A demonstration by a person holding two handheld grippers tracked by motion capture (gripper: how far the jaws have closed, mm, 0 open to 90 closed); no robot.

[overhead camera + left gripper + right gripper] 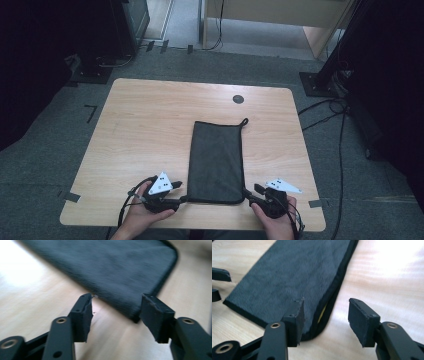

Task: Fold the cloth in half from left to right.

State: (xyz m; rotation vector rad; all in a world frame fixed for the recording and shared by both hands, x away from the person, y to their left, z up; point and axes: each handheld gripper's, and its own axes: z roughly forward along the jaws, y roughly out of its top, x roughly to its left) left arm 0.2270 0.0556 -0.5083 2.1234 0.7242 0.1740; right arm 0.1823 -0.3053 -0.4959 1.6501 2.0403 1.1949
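Both grippers sitting open at the folded towel's near corners
Left gripper and right gripper are standing with jaws apart around the dark towel; closing now is risking catching one layer, unfolding it

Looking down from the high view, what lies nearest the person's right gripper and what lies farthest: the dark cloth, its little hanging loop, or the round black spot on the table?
From the right gripper:
1. Dark cloth, its near corner right beside the jaws, just to the left.
2. Hanging loop, at the cloth's far right corner.
3. Round black spot, farther still, near the table's far edge.
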